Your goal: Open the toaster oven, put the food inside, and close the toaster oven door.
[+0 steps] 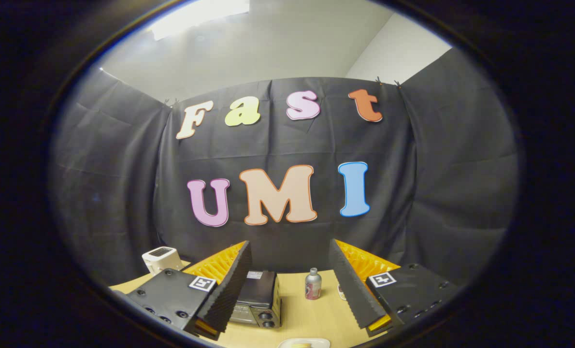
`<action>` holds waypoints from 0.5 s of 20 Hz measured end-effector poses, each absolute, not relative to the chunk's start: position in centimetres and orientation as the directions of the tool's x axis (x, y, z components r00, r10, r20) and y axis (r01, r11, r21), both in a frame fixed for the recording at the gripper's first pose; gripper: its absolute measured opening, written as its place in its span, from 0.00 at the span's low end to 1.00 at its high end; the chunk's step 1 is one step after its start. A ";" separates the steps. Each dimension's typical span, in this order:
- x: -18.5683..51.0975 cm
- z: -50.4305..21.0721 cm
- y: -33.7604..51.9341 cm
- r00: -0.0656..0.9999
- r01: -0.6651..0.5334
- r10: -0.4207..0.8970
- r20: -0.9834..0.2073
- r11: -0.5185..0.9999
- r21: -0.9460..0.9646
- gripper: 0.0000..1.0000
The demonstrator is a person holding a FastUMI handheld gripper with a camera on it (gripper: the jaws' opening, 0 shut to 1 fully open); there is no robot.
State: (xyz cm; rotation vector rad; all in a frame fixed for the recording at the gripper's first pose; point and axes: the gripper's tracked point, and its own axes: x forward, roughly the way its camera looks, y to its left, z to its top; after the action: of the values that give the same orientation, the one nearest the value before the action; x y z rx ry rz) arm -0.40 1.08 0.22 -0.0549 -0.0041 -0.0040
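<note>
the hand-held gripper (287,290) hangs above the bench (311,314) with its fingers spread wide apart and nothing between them, so the opening step appears not yet begun: the toaster oven (258,302), at lower centre of the frame beside the left finger, has its door apparently shut, and the next move calls for lowering toward that door. a plate of food (304,343) sits at the bottom centre, nearer than the oven. the pale wooden bench also carries a small can (313,283) between the fingers and a white appliance (161,259) at lower left, with black cloth walls behind and a white ceiling above.
</note>
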 end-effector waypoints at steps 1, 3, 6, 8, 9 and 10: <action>-0.5 0.3 1.1 1.000 0.005 -0.005 0.006 0.998 -0.056 0.99; -0.6 0.1 1.1 1.000 0.010 -0.010 0.006 0.998 -0.059 0.99; -0.7 0.2 1.1 1.000 0.013 -0.013 0.013 0.999 -0.051 0.99; -0.8 0.2 1.3 1.000 0.013 -0.012 0.022 0.999 -0.049 0.99; -0.7 0.0 1.4 1.000 0.013 -0.012 0.028 0.999 -0.050 0.99; -0.7 -0.1 1.5 0.999 0.015 -0.013 0.032 0.999 -0.051 0.99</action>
State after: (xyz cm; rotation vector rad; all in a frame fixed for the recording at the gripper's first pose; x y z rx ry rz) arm -0.65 1.47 -0.13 -0.0508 -0.0316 -0.0140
